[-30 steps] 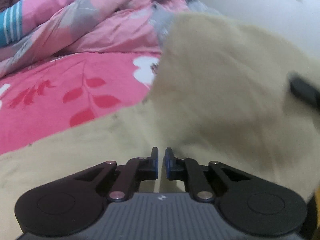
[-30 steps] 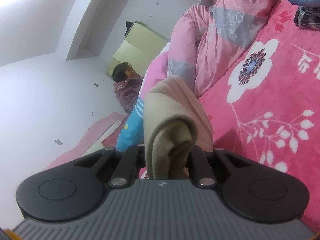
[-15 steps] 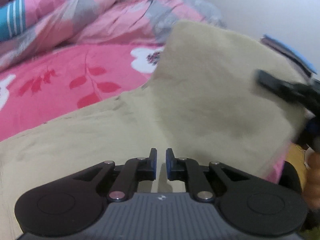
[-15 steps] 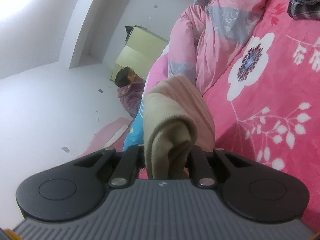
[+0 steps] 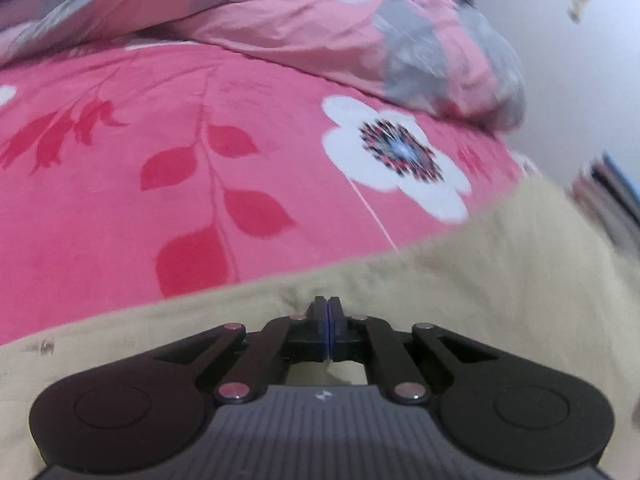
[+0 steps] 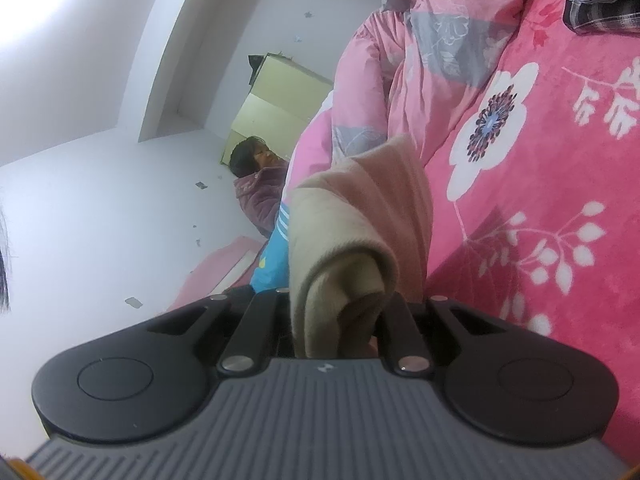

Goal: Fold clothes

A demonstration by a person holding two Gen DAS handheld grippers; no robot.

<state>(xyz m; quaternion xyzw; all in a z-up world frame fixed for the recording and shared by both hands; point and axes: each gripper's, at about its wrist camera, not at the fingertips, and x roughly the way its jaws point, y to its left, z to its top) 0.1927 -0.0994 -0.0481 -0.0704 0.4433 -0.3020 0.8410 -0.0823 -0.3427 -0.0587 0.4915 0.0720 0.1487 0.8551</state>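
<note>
A beige garment (image 5: 460, 300) lies spread on the pink flowered bedspread (image 5: 200, 140), its far edge just ahead of my left gripper (image 5: 328, 308). That gripper is shut, its blue pads (image 5: 325, 332) pressed together; the cloth puckers slightly at their tips, and no fabric shows between them. In the right wrist view my right gripper (image 6: 340, 304) is shut on a bunched fold of the beige garment (image 6: 352, 232), which humps up over the fingers and hides their tips. It is held above the bedspread (image 6: 560, 200).
A rumpled pink and grey quilt (image 5: 320, 20) is heaped along the far side of the bed. Folded dark and plaid clothes (image 6: 600, 16) lie at the far corner; a blurred stack (image 5: 608, 200) sits at the right edge. A person (image 6: 260, 184) is beyond the bed, near a white wall.
My left gripper has closed its small gap and swept across the garment toward its far edge. The raised flap and the right gripper have left its view. The right gripper keeps its hold.
</note>
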